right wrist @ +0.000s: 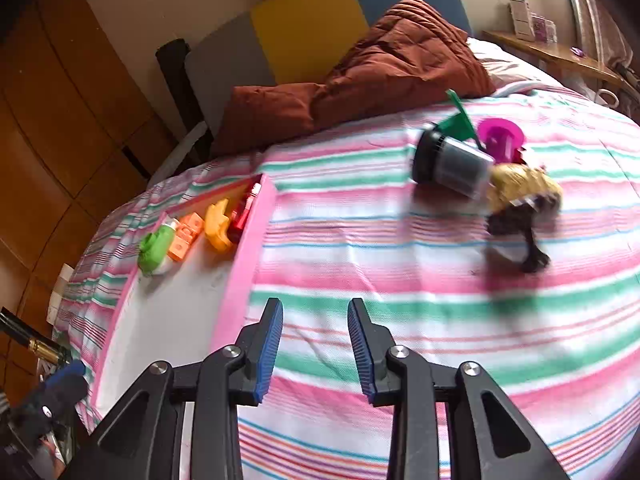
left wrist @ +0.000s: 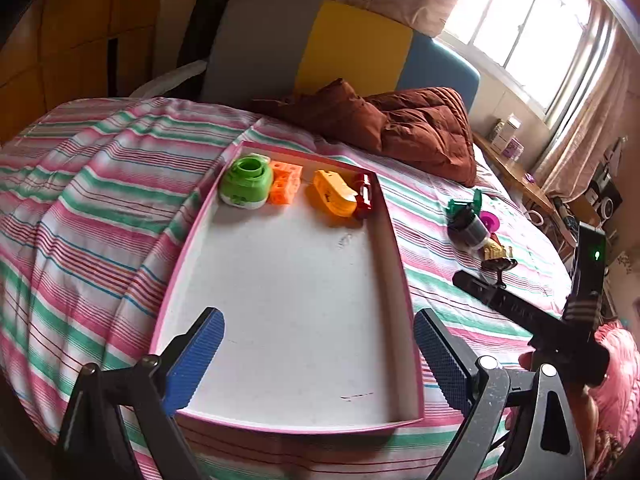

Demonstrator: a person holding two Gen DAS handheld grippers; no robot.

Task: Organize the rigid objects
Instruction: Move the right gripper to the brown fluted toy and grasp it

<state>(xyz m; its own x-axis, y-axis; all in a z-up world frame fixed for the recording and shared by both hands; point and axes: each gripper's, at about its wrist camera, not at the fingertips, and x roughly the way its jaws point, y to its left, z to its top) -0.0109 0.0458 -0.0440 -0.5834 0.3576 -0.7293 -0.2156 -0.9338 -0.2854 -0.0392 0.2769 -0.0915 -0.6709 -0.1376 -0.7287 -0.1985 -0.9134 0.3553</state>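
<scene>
Your right gripper [right wrist: 315, 348] is a little open and empty. The jar [right wrist: 452, 164] looks light, stiff and smooth; take it across the body, not the lid.

Left tool [left wrist: 318, 354] gapes wide with nothing between its pads; right tool [right wrist: 315, 350] stands narrowly parted, likewise bare.

Left wrist view: close above the pink tray [left wrist: 400, 280], angled down toward the headboard [left wrist: 352, 44]. Right wrist view: beside the tray's right wall, angled down across the bed [right wrist: 440, 320]. Shared: tray, bedspread, headboard, brown quilt [left wrist: 424, 132].
</scene>
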